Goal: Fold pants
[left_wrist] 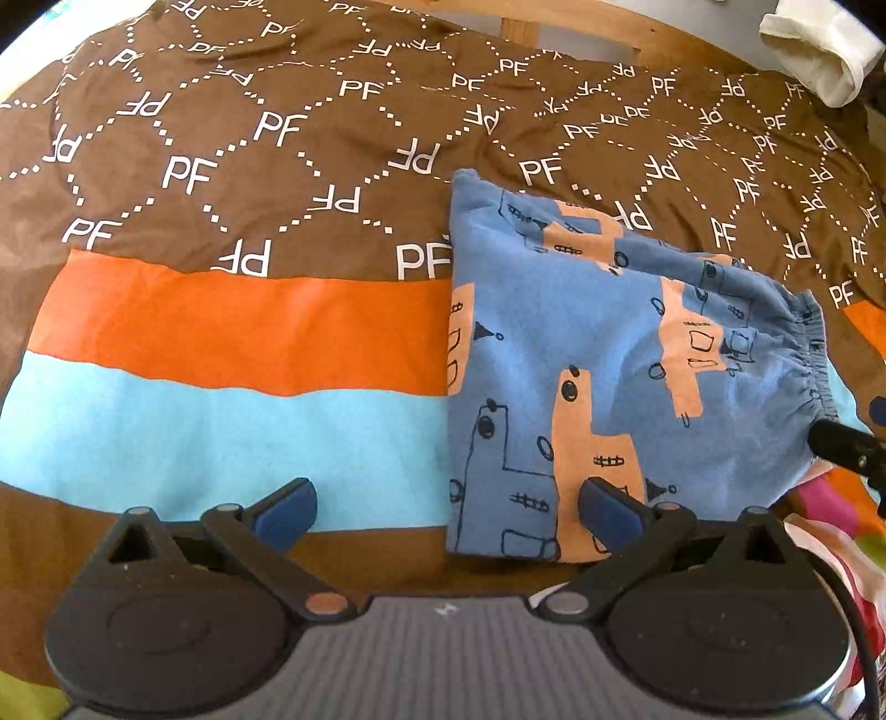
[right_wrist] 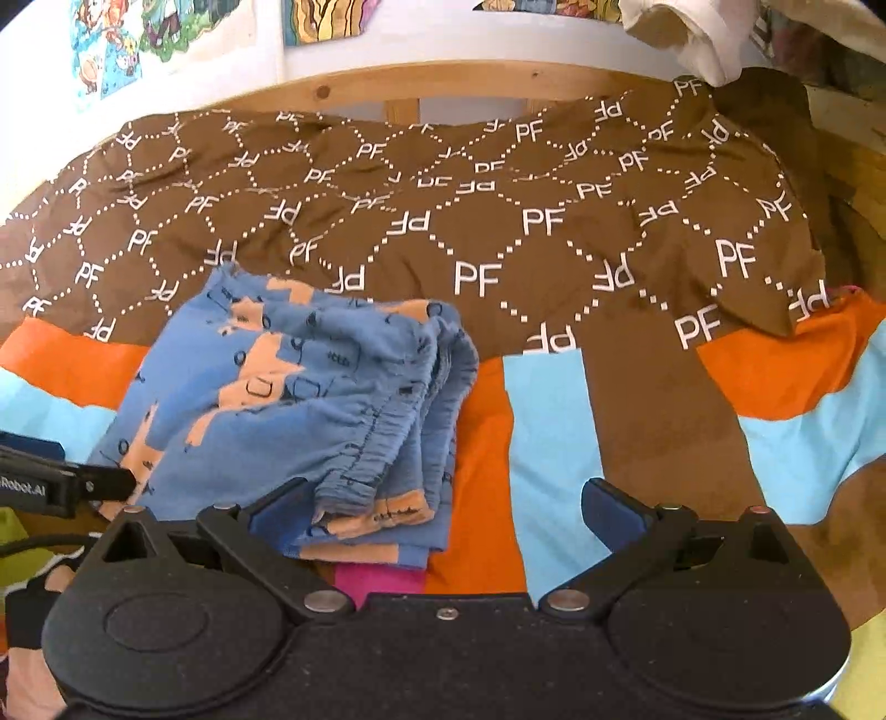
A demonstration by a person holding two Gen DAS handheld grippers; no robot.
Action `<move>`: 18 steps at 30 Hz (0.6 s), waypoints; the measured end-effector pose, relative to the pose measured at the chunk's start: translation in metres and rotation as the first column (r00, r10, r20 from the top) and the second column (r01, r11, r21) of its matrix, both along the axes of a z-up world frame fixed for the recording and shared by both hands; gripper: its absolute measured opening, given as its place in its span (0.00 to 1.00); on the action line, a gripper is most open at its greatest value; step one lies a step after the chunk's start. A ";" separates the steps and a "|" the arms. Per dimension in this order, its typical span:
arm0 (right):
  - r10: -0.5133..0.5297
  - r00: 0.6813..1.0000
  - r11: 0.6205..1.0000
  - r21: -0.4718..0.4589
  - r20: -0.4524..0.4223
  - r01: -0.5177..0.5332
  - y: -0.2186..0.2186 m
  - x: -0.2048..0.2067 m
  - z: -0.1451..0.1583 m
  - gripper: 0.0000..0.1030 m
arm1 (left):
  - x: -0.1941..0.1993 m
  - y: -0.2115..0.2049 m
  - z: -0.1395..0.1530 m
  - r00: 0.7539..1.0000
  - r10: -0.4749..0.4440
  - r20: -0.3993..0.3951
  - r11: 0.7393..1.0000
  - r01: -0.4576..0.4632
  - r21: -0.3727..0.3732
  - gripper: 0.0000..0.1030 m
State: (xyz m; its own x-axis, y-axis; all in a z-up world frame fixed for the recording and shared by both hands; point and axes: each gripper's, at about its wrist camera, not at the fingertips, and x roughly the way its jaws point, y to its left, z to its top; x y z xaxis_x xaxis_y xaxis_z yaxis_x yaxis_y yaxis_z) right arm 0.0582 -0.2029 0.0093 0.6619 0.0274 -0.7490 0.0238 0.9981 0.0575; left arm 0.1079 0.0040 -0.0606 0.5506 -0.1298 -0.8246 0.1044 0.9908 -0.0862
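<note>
Blue pants (left_wrist: 581,354) lie folded on the bed cover (left_wrist: 221,332). Soft, light, likely floppy; best pinched at the elastic waistband (right_wrist: 382,443). Left gripper (left_wrist: 446,512) and right gripper (right_wrist: 443,512) both gape, empty.

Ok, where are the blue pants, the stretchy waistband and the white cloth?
blue pants (left_wrist: 554,343): left wrist view, middle of the folded top layer.
waistband (right_wrist: 387,437): right wrist view, gathered elastic edge of the pants.
white cloth (left_wrist: 819,50): left wrist view, its crumpled middle, top right corner.
</note>
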 end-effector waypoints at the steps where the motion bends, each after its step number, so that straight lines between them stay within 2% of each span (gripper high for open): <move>1: 0.000 1.000 1.000 0.002 0.004 0.000 -0.001 0.001 0.001 0.99 | 0.000 0.000 0.000 1.000 0.000 0.001 1.000 0.000 0.001 1.00; 6: 0.002 0.999 1.000 0.018 0.049 -0.003 -0.005 0.009 0.010 0.99 | -0.002 0.000 -0.002 1.000 0.005 0.016 1.000 -0.005 0.002 1.00; 10: 0.037 0.997 0.999 0.016 0.062 -0.038 -0.001 0.035 0.018 0.99 | -0.005 -0.003 -0.003 0.999 0.007 0.033 1.000 -0.008 0.013 1.00; 14: 0.157 0.986 0.988 -0.017 0.056 -0.156 0.031 0.079 0.017 0.99 | -0.007 -0.005 -0.004 0.999 0.009 0.046 1.000 -0.010 0.021 1.00; 18: 0.311 0.950 0.945 -0.119 0.031 -0.305 0.069 0.111 0.008 0.99 | -0.008 -0.005 -0.005 0.999 0.010 0.050 1.000 -0.011 0.021 1.00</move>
